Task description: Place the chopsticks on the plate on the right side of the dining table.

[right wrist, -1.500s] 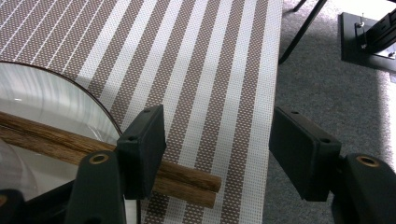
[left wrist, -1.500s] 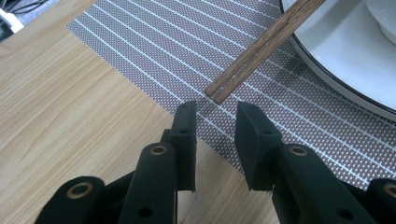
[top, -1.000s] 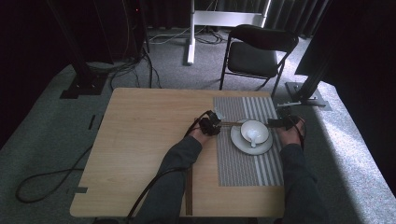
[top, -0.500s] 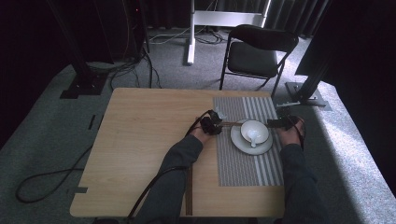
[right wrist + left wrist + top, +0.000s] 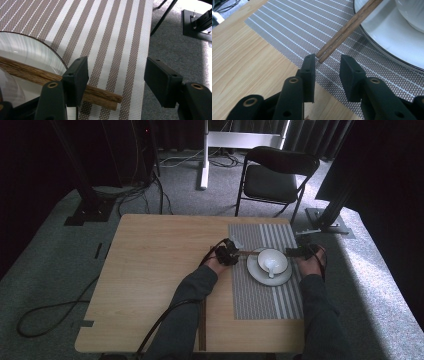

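Observation:
A pair of wooden chopsticks (image 5: 347, 27) lies across the white plate (image 5: 255, 270) behind a white bowl (image 5: 272, 261) that holds a white spoon (image 5: 270, 268). My left gripper (image 5: 327, 66) sits low over the striped placemat (image 5: 294, 25) at the sticks' left ends. Its jaws have just been opening, and the stick tips lie at their mouth without either pad pressing on them. My right gripper (image 5: 116, 67) is at the plate's right side with jaws wide apart. The chopsticks' (image 5: 102, 96) other ends rest on the mat beside its left finger.
The placemat (image 5: 265, 295) covers the right part of the wooden table (image 5: 155, 265). A black folding chair (image 5: 277, 175) stands beyond the table's far edge. The table's right edge and grey carpet (image 5: 175, 45) lie just past the mat. Cables trail on the floor at left.

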Available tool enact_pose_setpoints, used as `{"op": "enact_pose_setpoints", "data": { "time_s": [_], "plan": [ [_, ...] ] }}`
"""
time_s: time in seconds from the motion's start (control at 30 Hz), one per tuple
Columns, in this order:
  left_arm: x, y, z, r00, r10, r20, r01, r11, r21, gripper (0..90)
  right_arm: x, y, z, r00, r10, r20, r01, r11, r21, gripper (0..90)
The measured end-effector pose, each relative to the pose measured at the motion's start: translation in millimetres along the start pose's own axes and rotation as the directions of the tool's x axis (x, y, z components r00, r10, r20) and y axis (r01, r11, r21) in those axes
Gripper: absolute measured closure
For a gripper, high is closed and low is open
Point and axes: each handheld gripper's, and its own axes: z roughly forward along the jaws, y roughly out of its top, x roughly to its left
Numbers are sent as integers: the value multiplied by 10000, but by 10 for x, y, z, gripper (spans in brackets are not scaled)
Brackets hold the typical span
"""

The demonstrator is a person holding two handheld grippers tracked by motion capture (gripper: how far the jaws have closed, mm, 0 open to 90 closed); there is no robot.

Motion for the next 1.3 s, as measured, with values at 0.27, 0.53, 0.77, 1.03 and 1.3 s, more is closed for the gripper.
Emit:
{"op": "enact_pose_setpoints", "data": {
  "time_s": [0.27, 0.53, 0.77, 1.03, 1.3],
  "plan": [
    [-13, -34, 13, 10000, -24, 4, 24, 9997, 259, 686, 0, 0, -5, 10000, -12, 28, 12, 10000, -19, 351],
    [-9, -21, 16, 9999, -95, 65, 94, 9997, 204, 688, -5, 0, -11, 10000, 26, 33, -26, 10000, -38, 351],
    [-9, -47, 13, 9999, -128, 26, 127, 9995, 289, 691, -4, -1, -10, 10000, -10, 43, 10, 10000, -60, 351],
    [-19, -47, 13, 9999, -131, 99, 128, 9995, 290, 721, -7, -4, -11, 10000, 1, 51, -1, 10000, -57, 351],
    [-22, -35, 19, 9998, -137, 123, 134, 9996, 246, 713, -3, -5, -9, 10000, -14, 66, 14, 10000, -49, 350]
  ]
}}
